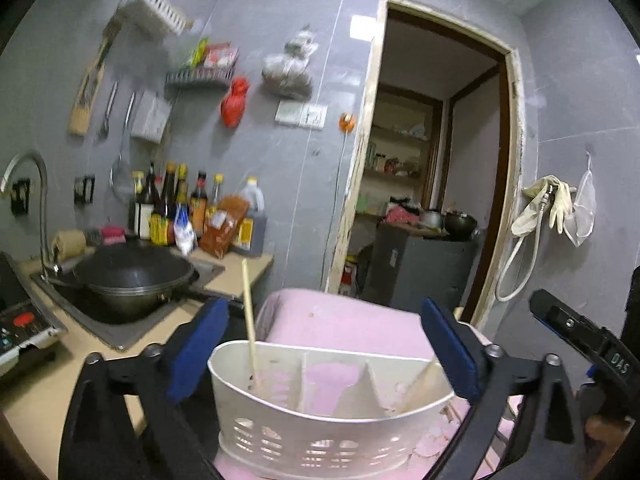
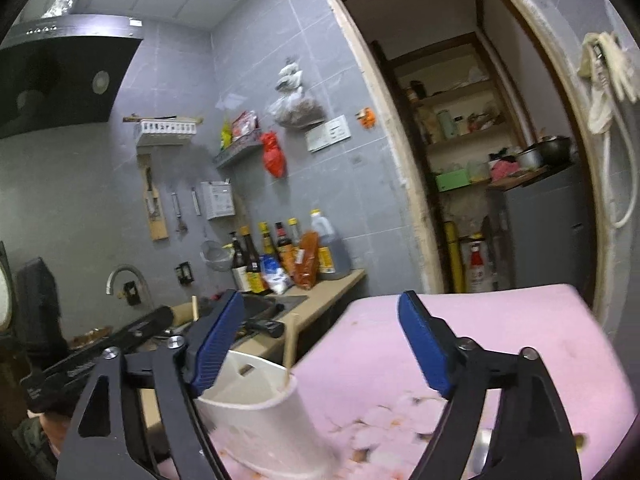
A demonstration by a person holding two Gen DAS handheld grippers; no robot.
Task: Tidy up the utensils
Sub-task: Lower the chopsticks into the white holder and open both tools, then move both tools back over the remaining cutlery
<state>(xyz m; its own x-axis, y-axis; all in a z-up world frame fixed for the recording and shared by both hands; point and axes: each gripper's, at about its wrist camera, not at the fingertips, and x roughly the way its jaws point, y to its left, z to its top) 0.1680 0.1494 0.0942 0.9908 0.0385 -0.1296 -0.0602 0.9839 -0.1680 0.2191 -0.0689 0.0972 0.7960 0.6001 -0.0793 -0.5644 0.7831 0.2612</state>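
A white slotted utensil holder (image 1: 328, 412) with several compartments stands on a pink cloth (image 1: 344, 324). One pale chopstick (image 1: 250, 320) stands upright in its left compartment, and another (image 1: 420, 380) leans in the right one. My left gripper (image 1: 326, 348) is open, its blue pads (image 1: 200, 344) either side of the holder's rim without pressing on it. In the right wrist view the holder (image 2: 260, 408) and a chopstick (image 2: 290, 344) sit low left. My right gripper (image 2: 320, 340) is open over the pink cloth (image 2: 500, 320), with nothing gripped.
To the left lie a black wok (image 1: 132, 276) in the sink, a faucet (image 1: 36, 184), sauce bottles (image 1: 192, 208) and a cooker panel (image 1: 20, 320). Utensils hang on the grey wall. An open doorway (image 1: 432, 152) lies behind the pink surface.
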